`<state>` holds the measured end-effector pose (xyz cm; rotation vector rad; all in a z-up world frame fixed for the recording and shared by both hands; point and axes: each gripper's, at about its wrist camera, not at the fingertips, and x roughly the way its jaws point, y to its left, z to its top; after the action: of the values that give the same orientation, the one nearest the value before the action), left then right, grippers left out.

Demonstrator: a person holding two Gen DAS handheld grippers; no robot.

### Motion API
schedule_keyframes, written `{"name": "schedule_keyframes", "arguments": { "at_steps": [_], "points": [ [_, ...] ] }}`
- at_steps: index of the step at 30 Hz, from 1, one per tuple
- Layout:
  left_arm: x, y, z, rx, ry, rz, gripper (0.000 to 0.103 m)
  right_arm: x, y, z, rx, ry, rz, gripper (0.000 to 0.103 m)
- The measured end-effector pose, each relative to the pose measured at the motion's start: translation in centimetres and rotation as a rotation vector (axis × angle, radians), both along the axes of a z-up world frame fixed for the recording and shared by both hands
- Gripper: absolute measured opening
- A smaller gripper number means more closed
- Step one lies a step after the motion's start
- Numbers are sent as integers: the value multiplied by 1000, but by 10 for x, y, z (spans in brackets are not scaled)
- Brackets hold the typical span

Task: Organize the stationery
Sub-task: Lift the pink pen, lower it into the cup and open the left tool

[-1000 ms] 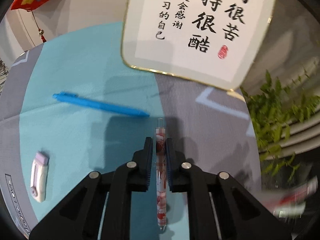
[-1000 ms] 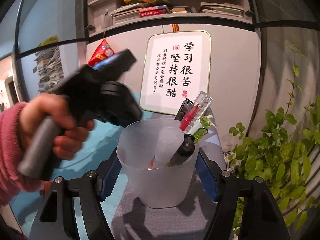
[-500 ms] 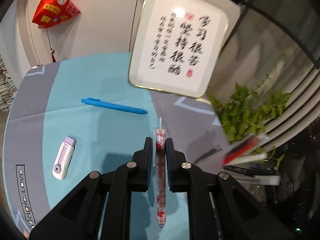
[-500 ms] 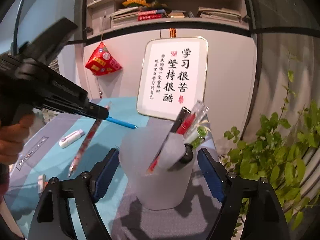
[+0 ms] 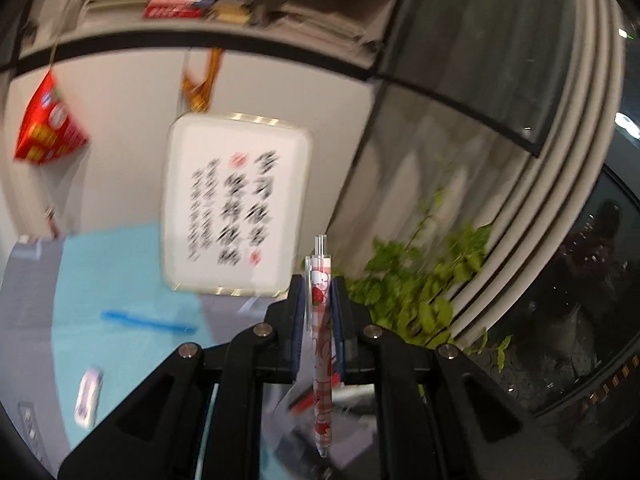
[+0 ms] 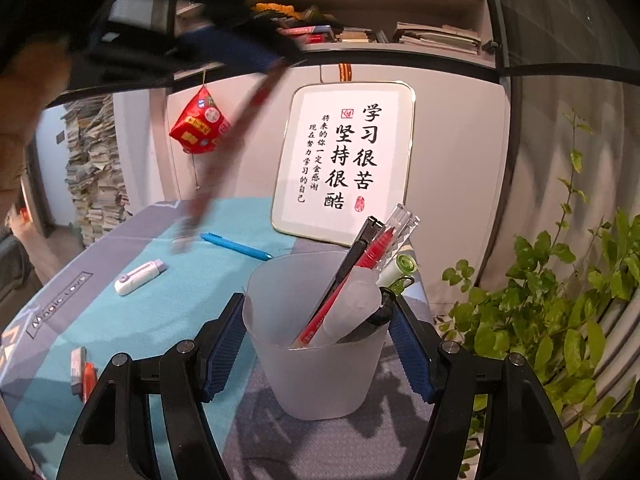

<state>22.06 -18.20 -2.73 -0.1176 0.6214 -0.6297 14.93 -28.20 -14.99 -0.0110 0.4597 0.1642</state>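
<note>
My left gripper is shut on a pink patterned pen, whose clicker end points away from me. In the right wrist view that left gripper is a blur high at the upper left, and the pen slants down from it over the table. My right gripper holds a frosted plastic cup standing on the mat. Its blue pads press both sides of the cup and the jaws are still closing slightly. Inside the cup lean a red pen and several other pens. A blue pen lies on the teal mat.
A white and lilac correction tape lies left of the cup, with an orange and white eraser near the mat's front. A framed calligraphy board leans on the wall behind. A leafy plant fills the right side.
My left gripper has risen and tilted up with the patterned pen, so the table dropped low in its view. My right gripper and the cup stayed put.
</note>
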Motion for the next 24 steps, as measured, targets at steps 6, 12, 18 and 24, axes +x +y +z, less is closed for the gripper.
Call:
{"name": "schedule_keyframes", "arguments": {
  "at_steps": [6,12,18,24],
  "points": [
    [14,-17,-33,15,-7,-26,11,1,-1,0,9,-2,2,71],
    [10,-4,-54,12,0,-20,11,1,-1,-1,5,-7,6,71],
    [-4,9,-64,12,17,-41,11,1,-1,-1,5,-4,6,71],
    [-13,14,-72,58,106,-112,22,2,-1,-1,2,-1,6,72]
  ]
}}
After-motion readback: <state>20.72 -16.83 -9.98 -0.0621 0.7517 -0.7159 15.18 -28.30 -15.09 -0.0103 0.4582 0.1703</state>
